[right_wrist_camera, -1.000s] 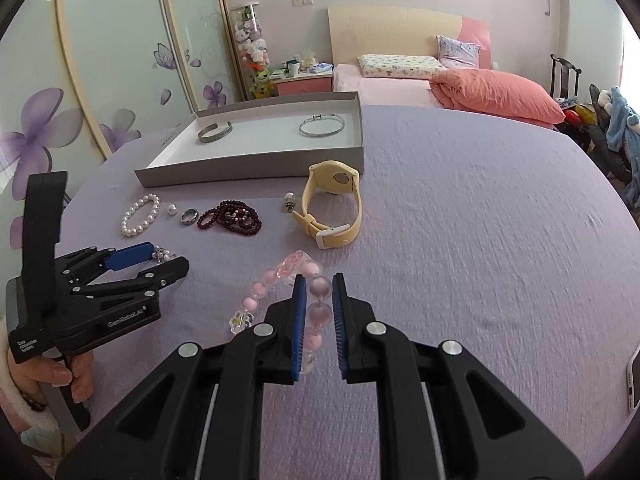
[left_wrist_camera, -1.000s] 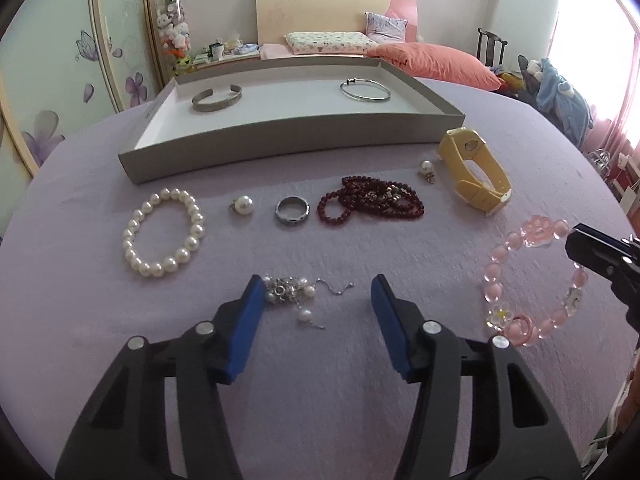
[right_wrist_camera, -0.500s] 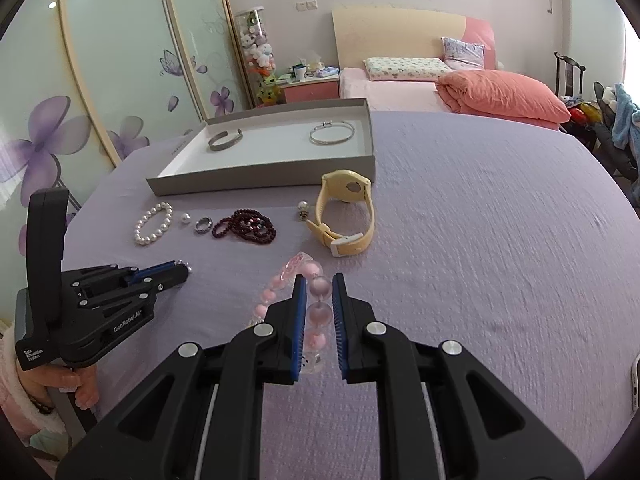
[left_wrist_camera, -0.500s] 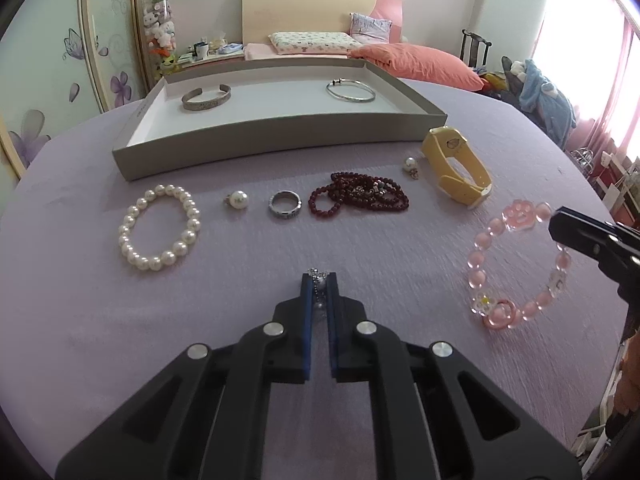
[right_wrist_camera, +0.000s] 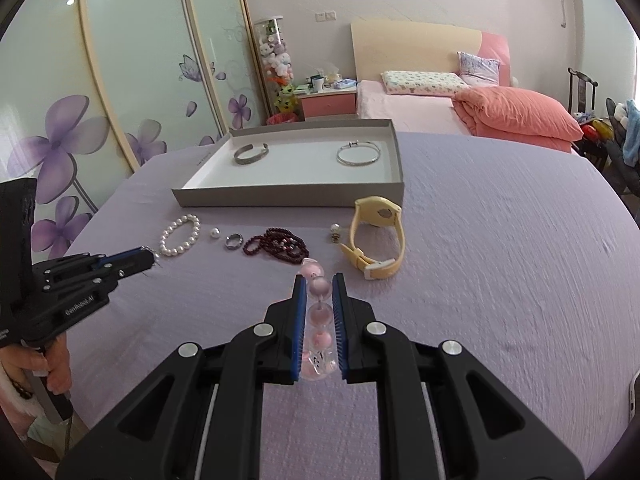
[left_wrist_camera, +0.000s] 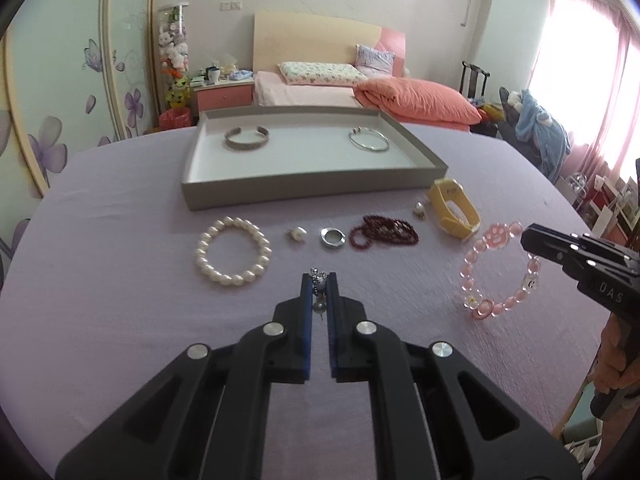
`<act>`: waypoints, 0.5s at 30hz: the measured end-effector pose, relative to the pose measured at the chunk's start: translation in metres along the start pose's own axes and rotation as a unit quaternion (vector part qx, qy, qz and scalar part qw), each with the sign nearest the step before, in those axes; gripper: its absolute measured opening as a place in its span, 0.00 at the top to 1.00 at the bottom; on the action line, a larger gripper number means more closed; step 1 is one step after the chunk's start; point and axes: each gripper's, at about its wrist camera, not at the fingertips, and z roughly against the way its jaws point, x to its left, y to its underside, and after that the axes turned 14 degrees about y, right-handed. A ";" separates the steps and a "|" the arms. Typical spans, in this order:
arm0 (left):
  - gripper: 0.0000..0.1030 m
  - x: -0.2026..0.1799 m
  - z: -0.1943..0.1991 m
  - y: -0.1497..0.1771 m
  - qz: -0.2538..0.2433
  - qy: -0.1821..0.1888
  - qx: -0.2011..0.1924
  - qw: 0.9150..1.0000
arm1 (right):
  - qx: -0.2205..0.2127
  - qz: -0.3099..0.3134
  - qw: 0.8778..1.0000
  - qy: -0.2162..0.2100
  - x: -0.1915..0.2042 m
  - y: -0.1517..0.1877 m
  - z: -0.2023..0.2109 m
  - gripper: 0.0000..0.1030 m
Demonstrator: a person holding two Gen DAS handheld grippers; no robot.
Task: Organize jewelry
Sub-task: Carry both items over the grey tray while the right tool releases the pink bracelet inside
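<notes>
My left gripper (left_wrist_camera: 319,280) is shut on a small silver chain with pearl beads (left_wrist_camera: 319,285), held above the purple tablecloth. My right gripper (right_wrist_camera: 319,282) is shut on the pink bead bracelet (right_wrist_camera: 319,316), which hangs lifted at the right of the left wrist view as the pink bead bracelet (left_wrist_camera: 498,272). The grey tray (left_wrist_camera: 304,188) at the back holds a silver cuff (left_wrist_camera: 246,139) and a thin bangle (left_wrist_camera: 368,139). In front of it lie a pearl bracelet (left_wrist_camera: 232,256), a pearl earring (left_wrist_camera: 297,234), a silver ring (left_wrist_camera: 332,237), dark red beads (left_wrist_camera: 384,232) and a yellow watch (left_wrist_camera: 454,208).
A small pearl charm (left_wrist_camera: 419,209) lies beside the watch. A bed with a coral duvet (left_wrist_camera: 416,104) stands behind the round table. A hand (right_wrist_camera: 40,364) holds the left gripper at the left edge of the right wrist view.
The left jaws closed on the pearl chain and lifted it off the cloth. The right gripper rose a little with the pink bracelet.
</notes>
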 end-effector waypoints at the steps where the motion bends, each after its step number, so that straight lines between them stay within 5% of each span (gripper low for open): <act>1: 0.93 0.002 0.004 -0.002 0.002 -0.002 -0.004 1.000 | -0.001 0.001 1.000 0.000 0.001 -0.001 0.001 0.86; 15: 0.93 0.023 0.031 -0.013 0.022 -0.012 -0.035 0.999 | -0.023 0.009 1.000 -0.002 0.012 -0.018 0.012 0.86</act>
